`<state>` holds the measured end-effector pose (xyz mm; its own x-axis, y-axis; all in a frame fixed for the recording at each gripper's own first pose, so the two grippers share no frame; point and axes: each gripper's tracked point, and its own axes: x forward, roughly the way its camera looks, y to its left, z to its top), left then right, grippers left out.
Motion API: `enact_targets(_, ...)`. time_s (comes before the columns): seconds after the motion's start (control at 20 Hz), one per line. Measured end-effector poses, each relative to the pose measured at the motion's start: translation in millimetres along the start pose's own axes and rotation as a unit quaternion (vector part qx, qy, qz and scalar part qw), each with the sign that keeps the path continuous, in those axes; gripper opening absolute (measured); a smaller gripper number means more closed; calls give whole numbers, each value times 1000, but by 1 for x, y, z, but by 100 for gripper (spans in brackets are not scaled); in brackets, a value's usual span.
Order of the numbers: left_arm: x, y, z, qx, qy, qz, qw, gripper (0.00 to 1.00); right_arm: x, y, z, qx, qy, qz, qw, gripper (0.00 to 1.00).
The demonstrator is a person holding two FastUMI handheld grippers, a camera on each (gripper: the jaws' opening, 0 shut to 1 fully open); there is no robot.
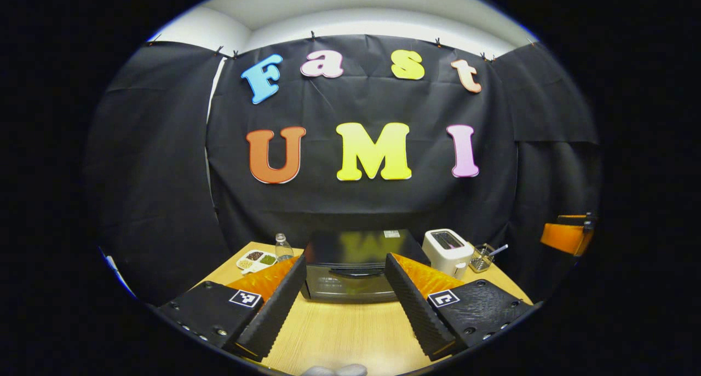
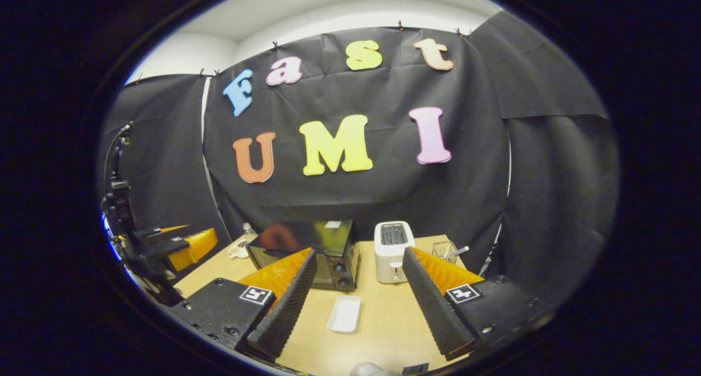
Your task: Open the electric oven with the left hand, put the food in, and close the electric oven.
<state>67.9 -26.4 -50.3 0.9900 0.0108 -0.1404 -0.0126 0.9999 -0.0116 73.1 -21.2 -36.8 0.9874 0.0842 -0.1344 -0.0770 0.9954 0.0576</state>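
Standing at the back of the desk [image 1: 350, 332], the electric oven [image 1: 350, 272] is seen with its door closed. The left claw [image 1: 342, 288] is held wide open and empty, aimed at the oven front. The right claw [image 2: 356, 288] is likewise spread wide and empty above a white tray [image 2: 345, 314], which lies before the oven beside a white toaster [image 2: 393, 251].

Left gripper [image 1: 342, 302]: fingers spread wide apart, level, holding nothing. Right gripper [image 2: 356, 302]: fingers likewise parted, empty, raised above the surface. In the right gripper view, the left gripper [image 2: 183, 243] appears at the far left, held aloft.
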Motion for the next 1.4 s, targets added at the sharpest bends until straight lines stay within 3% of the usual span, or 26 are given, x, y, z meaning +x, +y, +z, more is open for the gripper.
enact_targets(0.15, -27, 11, 33, 8, -31, 11, 999, 95, -2, 6, 25, -8, -33, -5, 999, 100)
enact_targets(0.2, -34, 10, 38, 4, -32, 7, 999, 94, -4, 10, 32, -8, -41, -5, 999, 90)
enact_targets(0.25, -40, 11, 43, 1, -37, 5, 999, 95, -5, 12, 36, -9, -47, -6, 999, 100)
enact_targets(0.5, -57, 20, 63, 9, -63, 3, 998, 94, -16, 27, 52, -14, -65, -8, 998, 100)
enact_targets(0.55, -58, 20, 63, 5, -59, 2, 998, 94, -19, 27, 54, -18, -68, -16, 997, 90)
enact_targets(0.6, -60, 22, 63, 3, -57, 1, 998, 94, -23, 26, 57, -24, -75, -21, 997, 89)
enact_targets(0.65, -60, 24, 64, 2, -57, -1, 998, 94, -26, 27, 61, -27, -82, -28, 996, 100)
enact_targets(0.7, -60, 25, 66, 0, -59, -2, 998, 94, -28, 27, 63, -29, -85, -30, 996, 89)
enact_targets(0.75, -61, 26, 70, 1, -62, -4, 998, 94, -31, 30, 65, -30, -88, -31, 995, 100)
enact_targets(0.8, -63, 26, 72, 3, -67, -5, 998, 90, -35, 32, 67, -28, -90, -32, 995, 100)
enact_targets(0.85, -63, 26, 75, 5, -70, -7, 998, 94, -37, 31, 68, -26, -90, -34, 995, 100)
enact_targets(1.2, -62, 21, 76, 5, -72, -24, 997, 94, -48, 26, 73, -15, -93, -53, 994, 100)
enact_targets(1.25, -62, 22, 77, 7, -72, -24, 997, 94, -50, 26, 73, -14, -93, -54, 994, 89)
enact_targets(1.3, -62, 22, 78, 8, -73, -24, 997, 94, -50, 27, 74, -13, -93, -54, 994, 100)
enact_targets(1.35, -62, 21, 76, 5, -70, -27, 997, 94, -50, 28, 75, -13, -93, -54, 994, 90)
enact_targets(1.4, -62, 20, 76, 4, -70, -29, 997, 94, -50, 29, 75, -14, -93, -55, 994, 100)
